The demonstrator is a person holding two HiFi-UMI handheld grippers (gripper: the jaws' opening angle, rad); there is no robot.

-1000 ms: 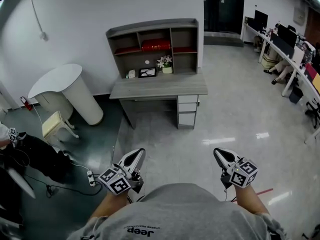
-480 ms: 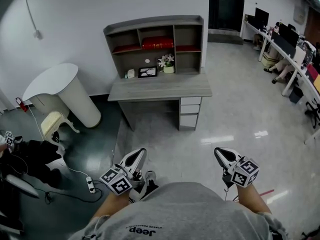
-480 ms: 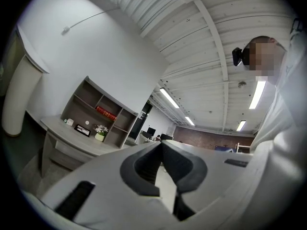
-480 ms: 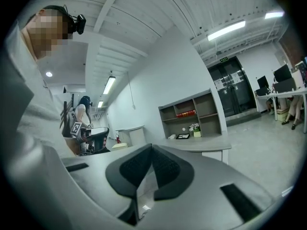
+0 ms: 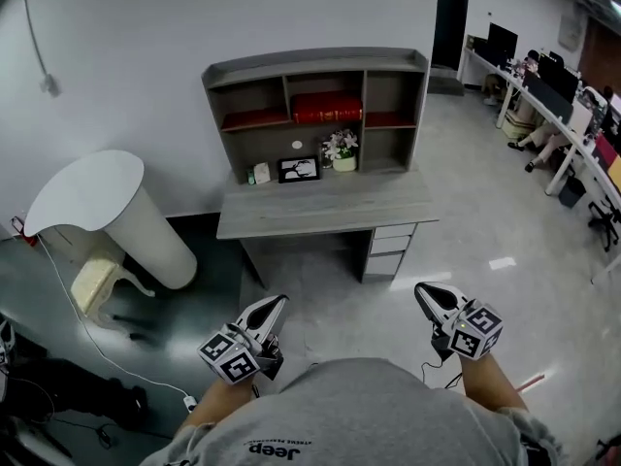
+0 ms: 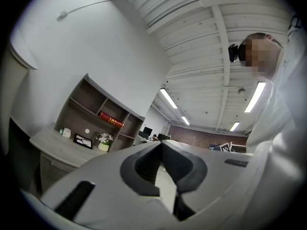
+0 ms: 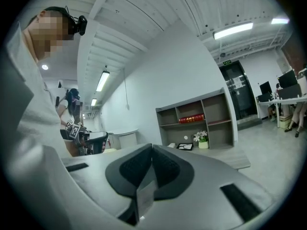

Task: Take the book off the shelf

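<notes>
A red book (image 5: 327, 107) lies flat in the middle upper compartment of the grey shelf unit (image 5: 315, 66) that stands on a grey desk (image 5: 325, 207). It also shows as a red book (image 6: 111, 120) in the left gripper view and a red book (image 7: 191, 119) in the right gripper view. My left gripper (image 5: 278, 302) and right gripper (image 5: 420, 290) hang low by my body, far short of the desk. Both are shut and hold nothing; the left gripper (image 6: 160, 143) and right gripper (image 7: 151, 146) show jaw tips touching.
A framed picture (image 5: 299, 170), a small flower pot (image 5: 343, 153) and small items stand on the desk under the shelf. A white rounded table (image 5: 97, 197) and cream stool (image 5: 97, 280) are at the left, with cables on the floor. Office desks with monitors (image 5: 563, 95) line the right.
The desk and shelf have grown larger and slid lower and rightward in the head view as I come nearer. Both grippers keep their low place by my body, still shut.
</notes>
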